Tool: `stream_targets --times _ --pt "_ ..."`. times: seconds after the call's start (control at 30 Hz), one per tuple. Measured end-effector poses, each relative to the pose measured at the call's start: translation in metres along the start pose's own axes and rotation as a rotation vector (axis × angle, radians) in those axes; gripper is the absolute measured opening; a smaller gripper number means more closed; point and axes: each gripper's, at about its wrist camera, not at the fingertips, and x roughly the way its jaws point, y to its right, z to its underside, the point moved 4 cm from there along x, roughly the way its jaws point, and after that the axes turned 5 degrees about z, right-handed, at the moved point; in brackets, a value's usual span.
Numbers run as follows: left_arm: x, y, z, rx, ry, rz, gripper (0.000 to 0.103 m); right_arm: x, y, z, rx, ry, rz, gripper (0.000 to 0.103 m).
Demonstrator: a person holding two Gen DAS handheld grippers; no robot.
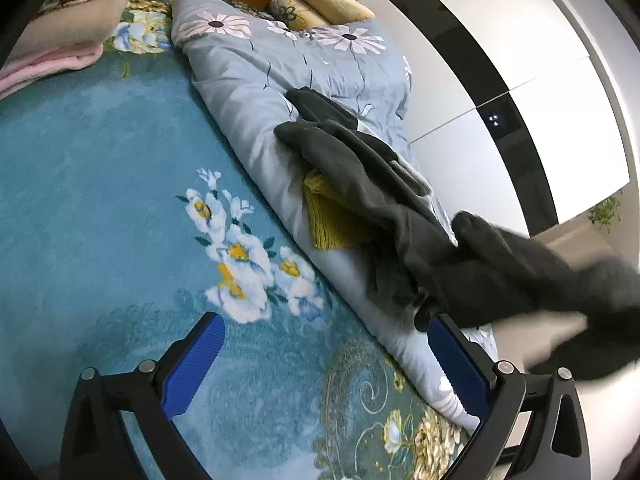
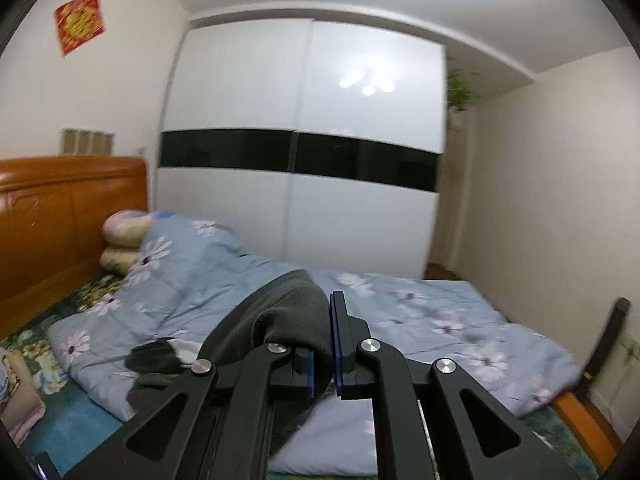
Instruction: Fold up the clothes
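Note:
A dark grey garment [image 1: 400, 208] lies stretched over the grey-blue flowered quilt [image 1: 256, 80] on the bed, with one end lifted to the right and blurred. A mustard knitted piece [image 1: 332, 220] lies under it. My left gripper [image 1: 324, 336] is open and empty above the teal flowered bedspread [image 1: 100, 184], its right finger [image 1: 460, 360] just below the garment. My right gripper [image 2: 324, 340] is shut on the dark grey garment [image 2: 280, 312] and holds it up above the quilt [image 2: 420, 320].
Folded pink and cream blankets [image 1: 60, 40] sit at the far left of the bed. Pillows [image 1: 320, 4] lean on the orange headboard [image 2: 60, 220]. A white wardrobe with a black band [image 2: 300, 152] stands beyond the bed. A dark post [image 2: 608, 336] is at the right.

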Motion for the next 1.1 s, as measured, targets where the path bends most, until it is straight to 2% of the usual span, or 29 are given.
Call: stream_targets --times 0.2,0.33,0.4,0.53,0.63,0.7,0.77,0.9,1.0,1.1 --pt "-0.008 0.002 0.008 -0.005 -0.033 0.003 0.103 -0.060 0.098 0.023 0.033 -0.046 0.149 0.007" --pt "-0.012 0.001 0.010 -0.022 -0.038 0.005 0.103 -0.080 0.133 0.067 -0.011 -0.152 0.225 0.007" --pt "-0.014 0.002 0.012 -0.015 -0.041 0.010 0.103 -0.078 0.137 0.093 -0.014 -0.217 0.240 0.007" --pt "-0.017 0.007 0.019 0.012 -0.059 0.018 0.103 -0.073 0.128 0.162 0.011 -0.428 0.148 0.007" --pt "-0.024 0.011 0.025 0.020 -0.071 0.033 0.103 -0.071 0.107 0.199 0.011 -0.530 0.044 0.007" --pt "-0.032 0.012 0.030 0.012 -0.074 0.058 0.103 -0.066 0.086 0.213 0.002 -0.553 -0.003 0.007" --pt "-0.040 0.014 0.033 0.017 -0.085 0.074 0.103 -0.066 0.070 0.215 -0.002 -0.540 -0.048 0.007" --pt "-0.052 0.020 0.029 0.027 -0.085 0.076 0.103 -0.076 0.057 0.184 -0.011 -0.425 -0.085 0.007" --pt "-0.055 0.027 0.029 0.062 -0.091 0.074 0.103 -0.091 0.071 0.157 0.052 -0.323 -0.075 0.007" --pt "-0.052 0.032 0.034 0.103 -0.104 0.053 0.103 -0.103 0.104 0.127 0.174 -0.209 -0.040 0.007"
